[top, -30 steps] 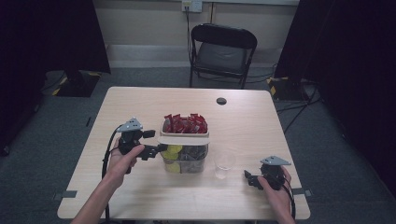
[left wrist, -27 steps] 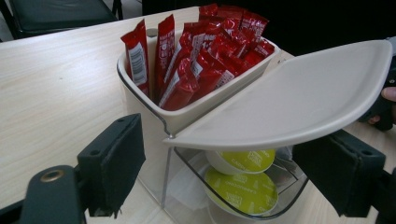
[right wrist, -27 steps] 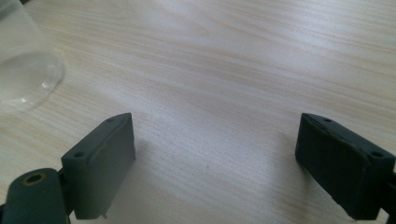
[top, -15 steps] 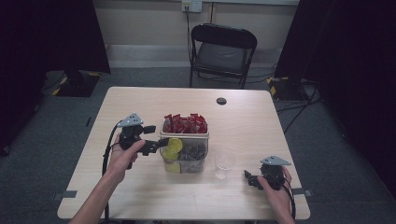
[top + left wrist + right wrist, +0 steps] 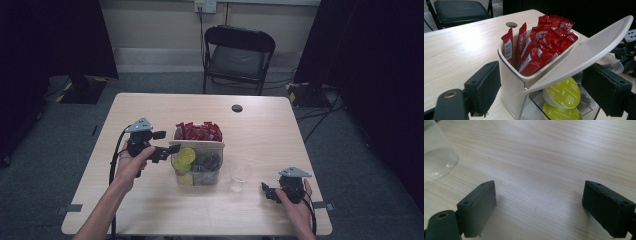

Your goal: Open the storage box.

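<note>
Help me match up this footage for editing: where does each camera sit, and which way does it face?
High view: above the person's side, facing forward and down on the table; both forearms, left gripper and right gripper show.
Left gripper view: rides the left gripper, facing the organiser with its raised lid; its open jaws show.
Right gripper view: rides the right gripper, facing bare tabletop; open jaws show.
Shared: the clear cup.

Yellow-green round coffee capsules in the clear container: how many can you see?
2: one yellow-green coffee capsule under the raised white lid, a second below it. Dark items beside them may hide more.
</note>
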Demonstrator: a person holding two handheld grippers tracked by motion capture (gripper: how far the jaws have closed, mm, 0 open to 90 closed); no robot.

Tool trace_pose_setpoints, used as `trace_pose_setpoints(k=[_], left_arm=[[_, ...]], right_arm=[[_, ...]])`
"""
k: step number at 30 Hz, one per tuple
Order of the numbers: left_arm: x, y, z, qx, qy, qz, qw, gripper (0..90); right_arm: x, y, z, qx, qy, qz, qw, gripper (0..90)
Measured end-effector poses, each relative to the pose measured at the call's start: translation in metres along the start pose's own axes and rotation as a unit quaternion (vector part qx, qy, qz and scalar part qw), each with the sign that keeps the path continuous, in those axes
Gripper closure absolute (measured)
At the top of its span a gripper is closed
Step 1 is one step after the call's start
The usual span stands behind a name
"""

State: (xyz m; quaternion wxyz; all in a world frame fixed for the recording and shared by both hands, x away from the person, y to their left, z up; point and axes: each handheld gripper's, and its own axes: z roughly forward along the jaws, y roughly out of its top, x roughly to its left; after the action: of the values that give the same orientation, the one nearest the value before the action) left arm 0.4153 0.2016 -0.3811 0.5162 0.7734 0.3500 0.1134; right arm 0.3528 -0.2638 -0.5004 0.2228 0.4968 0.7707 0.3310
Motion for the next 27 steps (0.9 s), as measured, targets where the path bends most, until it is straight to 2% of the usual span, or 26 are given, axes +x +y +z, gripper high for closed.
trace_pose_setpoints(k=[1, 3, 10, 14, 18, 19, 22, 27], left_arm=[[0.001, 0.001, 0.0, 0.006, 0.011, 0.003, 0.9999, 15.7], [0.003, 0.002, 0.002, 0.004, 0.003, -0.005, 1.0, 15.8], [0.009, 0.004, 0.005, 0.003, 0.006, -0.016, 0.9998, 15.8], [0.014, 0.002, 0.01, -0.005, -0.002, -0.03, 0.9995, 15.8], [0.016, 0.004, 0.013, 0.003, 0.011, -0.039, 0.9992, 16.0], [0.016, 0.004, 0.013, 0.003, 0.013, -0.045, 0.9989, 16.0], [0.019, 0.004, 0.013, -0.001, 0.017, -0.046, 0.9988, 16.4], [0.022, 0.004, 0.014, -0.003, 0.014, -0.05, 0.9987, 15.4]], right_arm=[[0.0, 0.0, 0.0, 0.0, 0.0, 0.0, 1.0, 11.5], [0.0, 0.0, 0.0, 0.0, 0.0, 0.0, 1.0, 11.5], [0.0, 0.0, 0.0, 0.0, 0.0, 0.0, 1.0, 11.5], [0.0, 0.0, 0.0, 0.0, 0.0, 0.0, 1.0, 11.4], [0.0, 0.0, 0.0, -0.001, 0.0, 0.001, 1.0, 11.4], [0.0, 0.0, 0.0, 0.0, 0.0, 0.001, 1.0, 11.4], [0.0, 0.0, 0.0, 0.0, 0.0, 0.001, 1.0, 11.4], [0.0, 0.0, 0.0, 0.0, -0.004, 0.004, 1.0, 11.6]])
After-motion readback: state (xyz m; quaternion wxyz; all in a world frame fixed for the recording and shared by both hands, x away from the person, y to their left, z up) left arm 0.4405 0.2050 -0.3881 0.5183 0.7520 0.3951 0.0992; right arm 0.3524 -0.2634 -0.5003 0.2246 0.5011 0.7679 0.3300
